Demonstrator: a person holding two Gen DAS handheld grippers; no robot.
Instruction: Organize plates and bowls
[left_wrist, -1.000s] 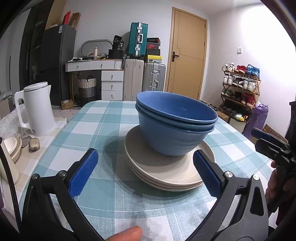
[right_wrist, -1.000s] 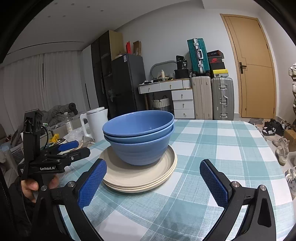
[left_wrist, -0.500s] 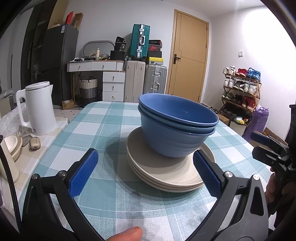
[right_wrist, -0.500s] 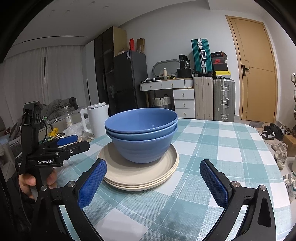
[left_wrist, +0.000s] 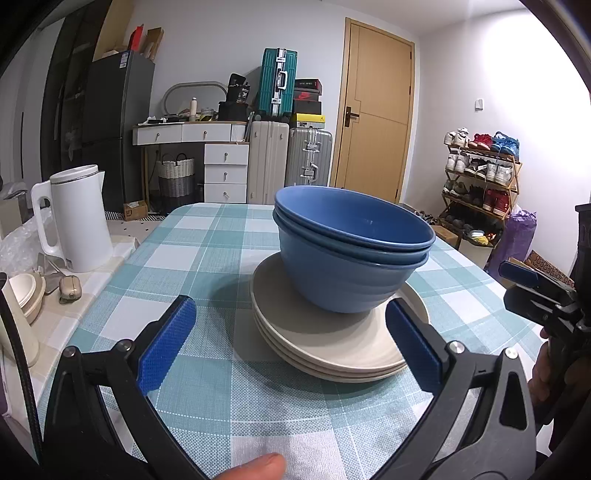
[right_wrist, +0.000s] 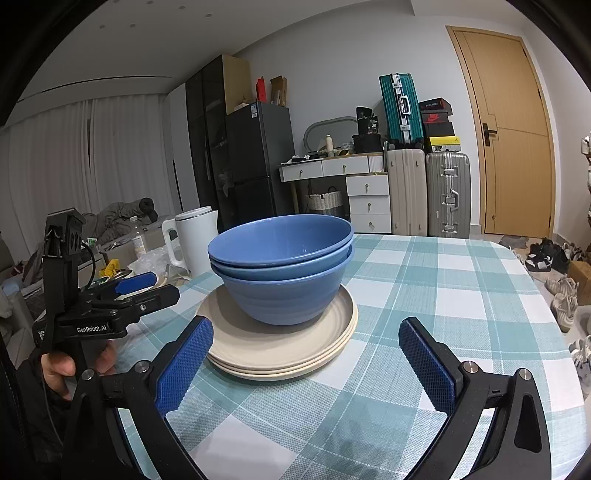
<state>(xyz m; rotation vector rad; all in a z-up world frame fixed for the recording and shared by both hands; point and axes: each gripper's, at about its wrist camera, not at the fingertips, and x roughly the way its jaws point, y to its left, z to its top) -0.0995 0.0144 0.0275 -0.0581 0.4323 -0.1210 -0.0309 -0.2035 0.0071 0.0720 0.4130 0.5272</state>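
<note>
Two nested blue bowls (left_wrist: 347, 258) sit on a stack of three cream plates (left_wrist: 332, 343) in the middle of the checked table (left_wrist: 207, 254). The bowls (right_wrist: 284, 269) and plates (right_wrist: 273, 350) also show in the right wrist view. My left gripper (left_wrist: 291, 347) is open and empty, just in front of the plates' near edge. My right gripper (right_wrist: 306, 365) is open and empty, its jaws spread before the plate stack. Each gripper shows in the other's view, the left (right_wrist: 129, 291) at the left, the right (left_wrist: 532, 288) at the right.
A white kettle (left_wrist: 74, 218) stands on a side counter left of the table, with a small cream dish (left_wrist: 26, 295) and a small case (left_wrist: 70, 293). Suitcases (left_wrist: 288, 162), drawers and a door stand behind. A shoe rack (left_wrist: 480, 173) is at right.
Both grippers have moved slightly closer to the stack and shifted left, so the bowls and plates look larger. Both stay open. The dishes have not moved.
</note>
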